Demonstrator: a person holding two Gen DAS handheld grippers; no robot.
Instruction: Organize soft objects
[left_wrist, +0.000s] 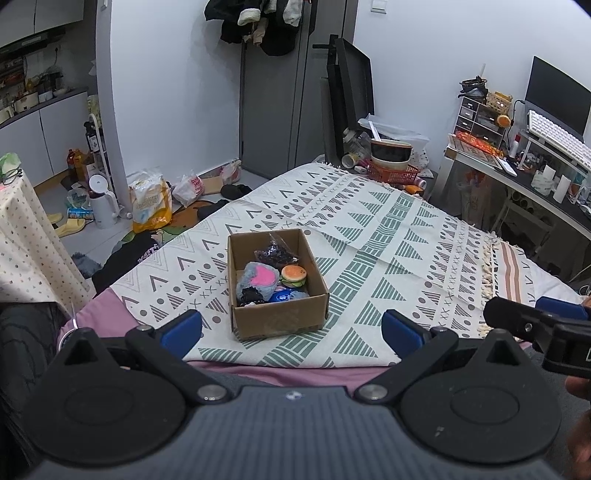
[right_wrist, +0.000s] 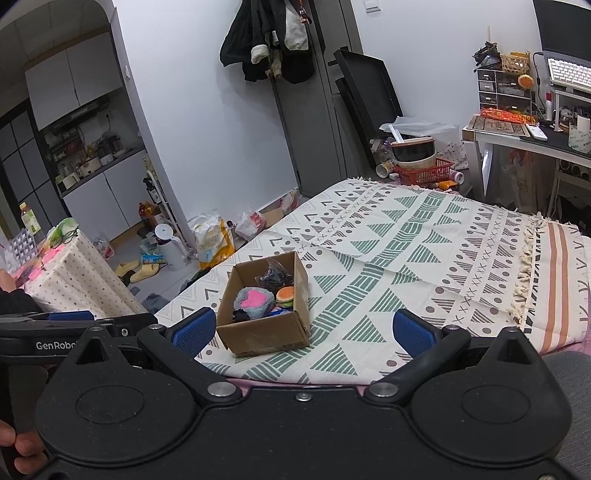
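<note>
- Cardboard box (left_wrist: 277, 321), open-topped, sits on the patterned blanket (left_wrist: 388, 229) covering the bed, toward the near edge. Same box in the right wrist view (right_wrist: 264, 338).
- Box contents, all soft items packed together:
  - grey plush with a pink heart patch (left_wrist: 258, 278), left-centre; also seen from the right wrist (right_wrist: 255, 301).
  - hamburger-shaped toy (left_wrist: 293, 276), right of the plush, touching it; (right_wrist: 285, 295) in the other view.
  - clear bag of dark material (left_wrist: 276, 252) leaning in the far corner.
  - blue round item (left_wrist: 282, 296) at the near wall, partly hidden by the box edge.
  - small black fuzzy piece (left_wrist: 252, 295) at the near-left, under the plush edge.
- Blanket outside the box carries no loose soft items in either view.
- Left gripper (left_wrist: 291, 330): jaws wide apart, blue pads on either side of the box in the picture, holding nothing, touching nothing. It hangs short of the box, over the near bed edge.
- Right gripper (right_wrist: 304, 328): jaws wide apart, empty, no contact with box or blanket. Box appears just beside the left pad in this view.
- Right gripper visible at the right edge of the left wrist view (left_wrist: 535, 317); left gripper visible at the left edge of the right wrist view (right_wrist: 74, 321). The two are side by side.
- A hand (right_wrist: 22, 454) shows at the lower left of the right wrist view.
- Red basket (left_wrist: 393, 170) with stacked bowls stands past the far end of the bed.
</note>
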